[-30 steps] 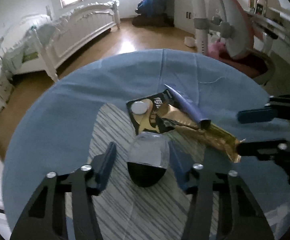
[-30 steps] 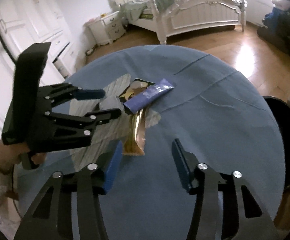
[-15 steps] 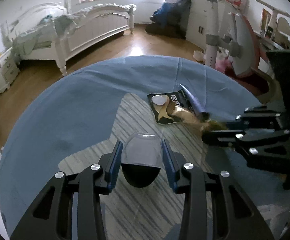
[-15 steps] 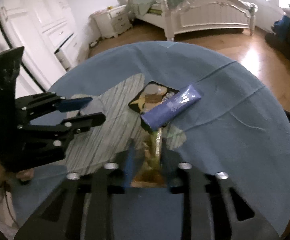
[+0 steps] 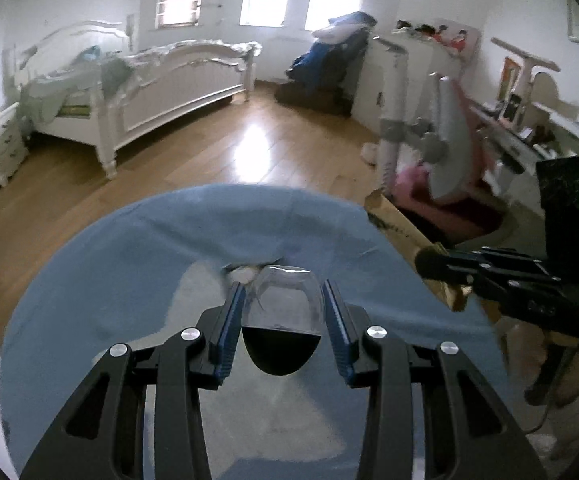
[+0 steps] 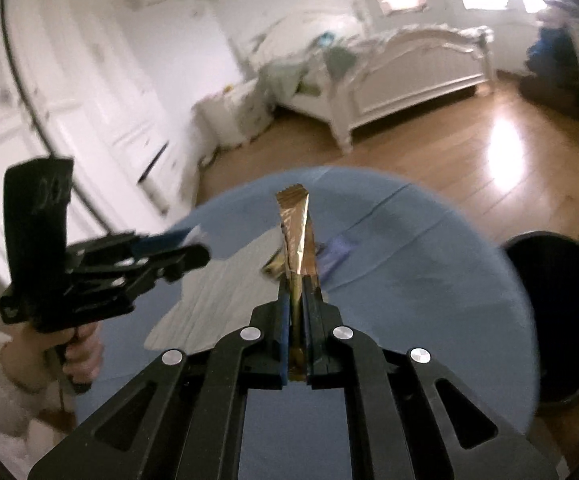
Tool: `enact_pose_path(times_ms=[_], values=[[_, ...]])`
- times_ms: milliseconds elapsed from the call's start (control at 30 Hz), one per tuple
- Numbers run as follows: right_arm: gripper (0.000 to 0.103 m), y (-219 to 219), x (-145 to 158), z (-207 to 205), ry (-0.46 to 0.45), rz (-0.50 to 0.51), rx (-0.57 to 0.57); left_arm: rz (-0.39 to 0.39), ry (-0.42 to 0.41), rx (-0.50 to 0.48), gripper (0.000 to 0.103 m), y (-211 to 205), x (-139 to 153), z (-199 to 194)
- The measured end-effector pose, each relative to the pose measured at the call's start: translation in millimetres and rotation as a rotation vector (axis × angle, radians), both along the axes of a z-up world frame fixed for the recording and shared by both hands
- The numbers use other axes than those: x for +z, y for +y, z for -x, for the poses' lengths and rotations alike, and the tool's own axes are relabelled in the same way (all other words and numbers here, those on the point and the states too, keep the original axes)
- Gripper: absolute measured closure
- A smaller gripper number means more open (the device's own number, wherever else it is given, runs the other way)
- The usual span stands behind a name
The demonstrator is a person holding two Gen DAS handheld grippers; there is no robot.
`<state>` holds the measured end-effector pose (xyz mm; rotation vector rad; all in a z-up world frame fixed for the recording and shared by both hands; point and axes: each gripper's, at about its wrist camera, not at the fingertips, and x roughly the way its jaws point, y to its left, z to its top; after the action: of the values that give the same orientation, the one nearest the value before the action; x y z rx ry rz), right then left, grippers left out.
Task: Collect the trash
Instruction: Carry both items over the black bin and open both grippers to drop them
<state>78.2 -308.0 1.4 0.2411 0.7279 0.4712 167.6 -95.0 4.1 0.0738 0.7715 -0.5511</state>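
- The right gripper (image 6: pixel 297 300) is clamped tight on the near end of a long gold foil wrapper (image 6: pixel 295 226); the jaws have only just come together on it, and the wrapper stands up from the pads, lifted above the table.
- In the left wrist view the same gold foil wrapper (image 5: pixel 393 224) slants up and to the left from the right gripper (image 5: pixel 429 262), which sits at the right edge.
- The left gripper (image 5: pixel 283 312) is partly closed, its blue pads (image 5: pixel 231 320) pressed on both sides of a clear plastic cup (image 5: pixel 285 300) with a dark bottom, held clear of the table.
- The round table with its blue cloth (image 6: pixel 429 288) lies below both grippers; a striped grey mat (image 6: pixel 217 296) covers its left-middle part.
- On the cloth just beyond the right gripper's pads lie a blue-purple tube-like packet (image 6: pixel 339 250), blurred, and a scrap of dark-and-gold packaging (image 6: pixel 273 266).
- A black round bin (image 6: pixel 549 320) stands to the right of the table.
- A hand (image 6: pixel 77 350) in a white fuzzy sleeve grips the left gripper's handle at the left.
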Motion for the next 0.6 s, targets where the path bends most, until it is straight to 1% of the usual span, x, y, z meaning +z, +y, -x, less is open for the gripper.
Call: enact_pose_path(times_ms=[200, 300, 433, 467, 600], values=[[0.097, -76.4, 2.7, 5.8, -0.017, -0.037, -0.141, 0.026, -0.009, -0.104, 0.064, -68.1, 14.3, -9.8], [0.097, -111.2, -0.7, 11.0, -0.022, -0.06, -0.202, 0.045, 0.002, -0.152, 0.064, -106.1, 16.5, -17.4], [0.097, -154.8, -8.7, 18.3, -0.018, -0.089, -0.264, 0.059, 0.015, -0.214, 0.064, -148.8, 14.3, -23.3], [0.097, -159.1, -10.6, 18.6, -0.017, -0.093, -0.273, 0.06, 0.017, -0.224, 0.064, -157.0, 13.9, -24.8], [0.097, -195.1, -20.5, 21.0, -0.011, -0.109, -0.321, 0.079, 0.051, -0.265, 0.064, -191.3, 5.9, -33.3]])
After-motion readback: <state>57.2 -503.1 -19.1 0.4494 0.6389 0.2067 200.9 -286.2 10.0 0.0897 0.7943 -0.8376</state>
